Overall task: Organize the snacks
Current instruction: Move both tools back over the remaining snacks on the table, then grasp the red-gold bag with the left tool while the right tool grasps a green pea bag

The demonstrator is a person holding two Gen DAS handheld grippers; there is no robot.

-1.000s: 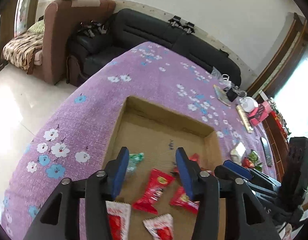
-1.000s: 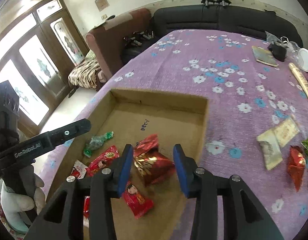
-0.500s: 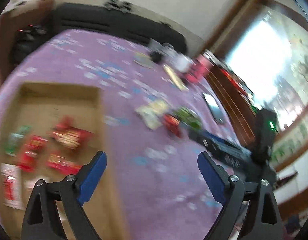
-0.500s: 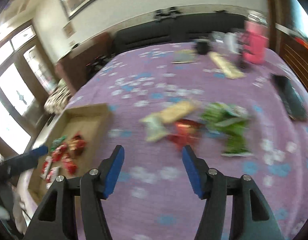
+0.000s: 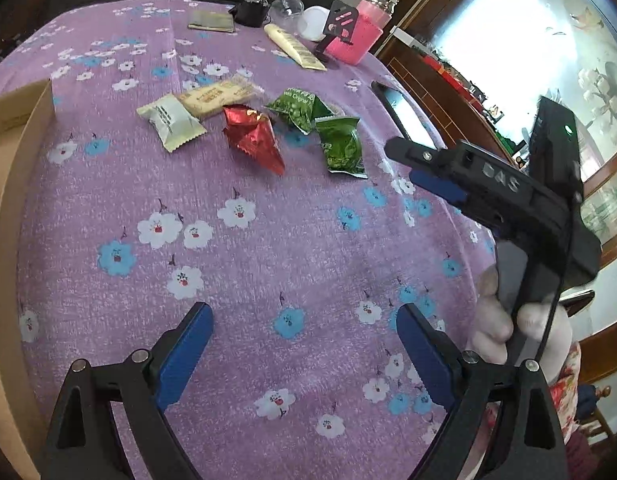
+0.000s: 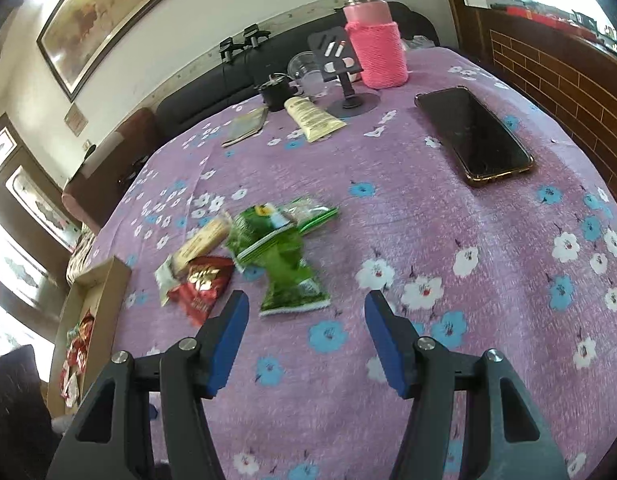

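Observation:
Loose snacks lie on the purple floral cloth: a red foil packet, two green packets, a cream packet and a beige bar. The cardboard box sits at the left with red snacks inside. My left gripper is open and empty, well short of the snacks. My right gripper is open and empty just in front of the near green packet; it also shows in the left wrist view.
A black phone lies at the right. At the far end stand a pink-sleeved bottle, a black phone stand, a cream tube, a clear cup and a small booklet. Sofas stand beyond the table.
Both grippers swung from over the box to the right, toward the loose snacks. Both opened wider. The right gripper left the red packet in the box.

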